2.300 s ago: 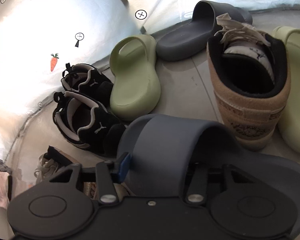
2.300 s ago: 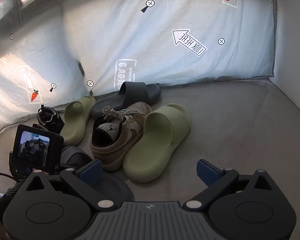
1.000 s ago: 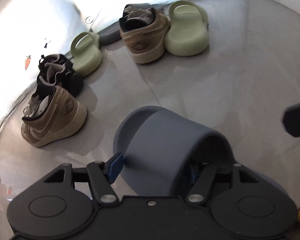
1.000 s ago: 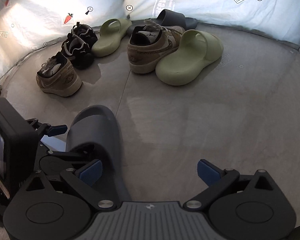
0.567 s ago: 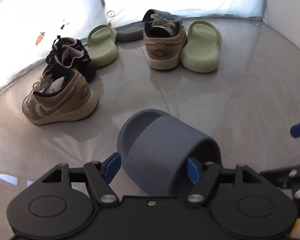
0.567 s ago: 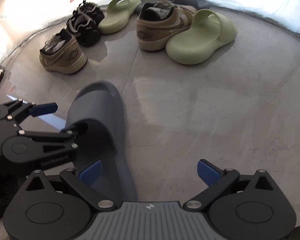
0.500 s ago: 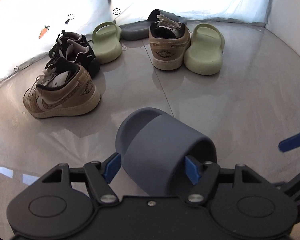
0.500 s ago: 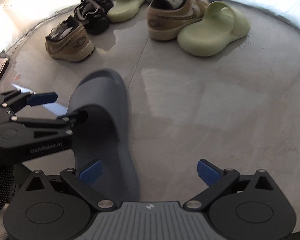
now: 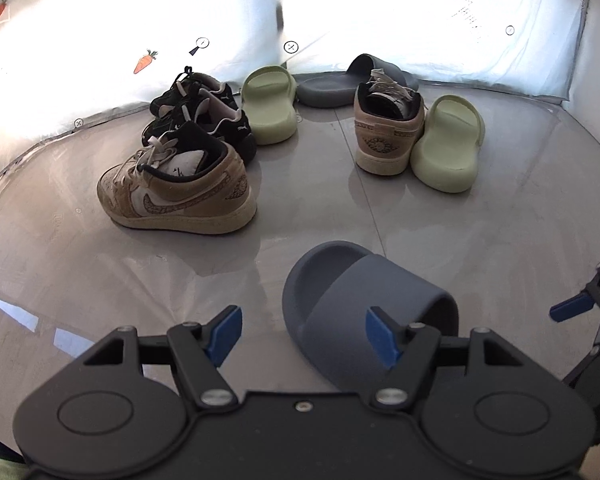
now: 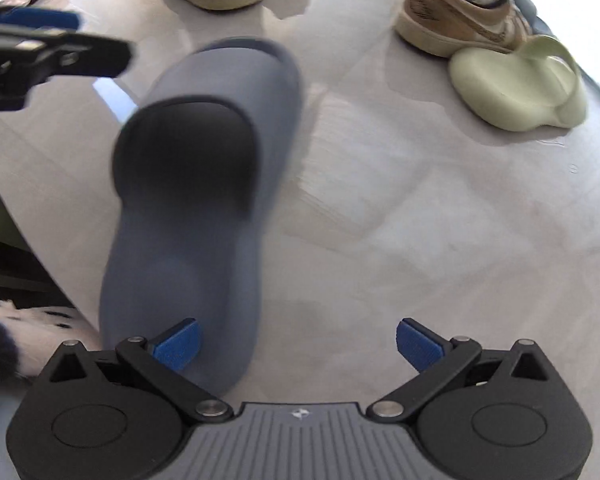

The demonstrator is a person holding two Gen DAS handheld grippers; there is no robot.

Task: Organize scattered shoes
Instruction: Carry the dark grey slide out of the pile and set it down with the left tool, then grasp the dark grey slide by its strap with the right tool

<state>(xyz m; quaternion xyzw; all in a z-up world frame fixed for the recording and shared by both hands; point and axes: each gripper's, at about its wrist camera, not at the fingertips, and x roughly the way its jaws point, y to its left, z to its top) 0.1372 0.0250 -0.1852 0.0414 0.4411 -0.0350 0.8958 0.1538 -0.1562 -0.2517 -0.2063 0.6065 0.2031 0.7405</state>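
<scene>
Slate-blue foam slide (image 9: 364, 312) alone at lower centre of grey floor (image 9: 500, 240); matching slide (image 9: 352, 84) far off, upper centre, unpaired. Left tool (image 9: 303, 338) and right tool (image 10: 298, 344) spread wide, empty.

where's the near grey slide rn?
Grey slide lies on the floor low in the left wrist view, right of the open left gripper, nearer than the tan sneaker.
</scene>
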